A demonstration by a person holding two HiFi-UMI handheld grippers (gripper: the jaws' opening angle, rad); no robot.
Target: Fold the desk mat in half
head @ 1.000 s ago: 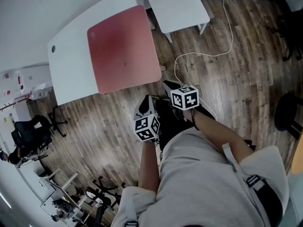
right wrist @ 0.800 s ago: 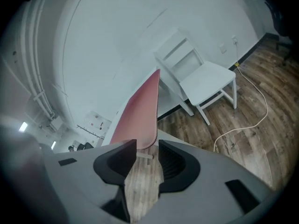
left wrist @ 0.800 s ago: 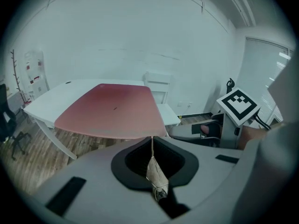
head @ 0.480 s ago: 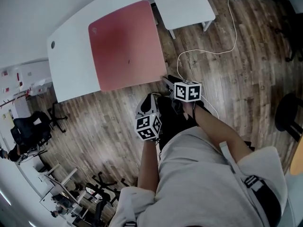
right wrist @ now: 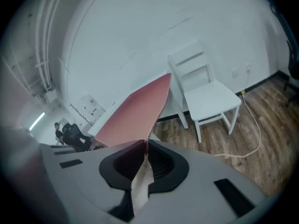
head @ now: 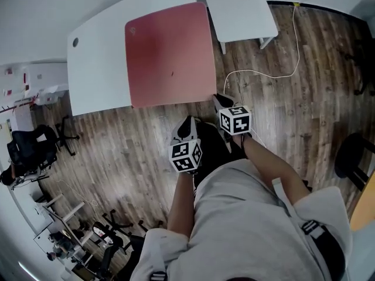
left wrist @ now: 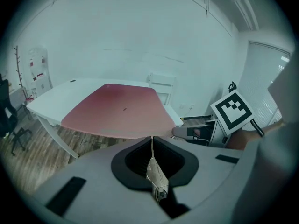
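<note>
Seemingly, the fingers (right wrist: 162, 161) of the right gripper (right wrist: 145, 142) have just been closing and now stand at a narrow slit. The near right corner of the dusty-red rectangular desk mat (right wrist: 135, 111) runs straight into that slit. We judge that they pinch this corner, since a fold has to start from a lifted edge. The fingers (left wrist: 175, 164) of the left gripper (left wrist: 151, 139) are pressed together with nothing between them. We read this hand as waiting low, off the surface, until the first corner is secured. From the left fingertips the desk mat lies at 12 o'clock, near but apart. It is flat and unfolded, its near edge along the front edge of the white curved surface (head: 96, 69). Further out, a white wooden chair (head: 243, 13) stands at 1 o'clock of the right gripper. A white cable (head: 287, 69) trails over the wood floor at its 2 o'clock.
</note>
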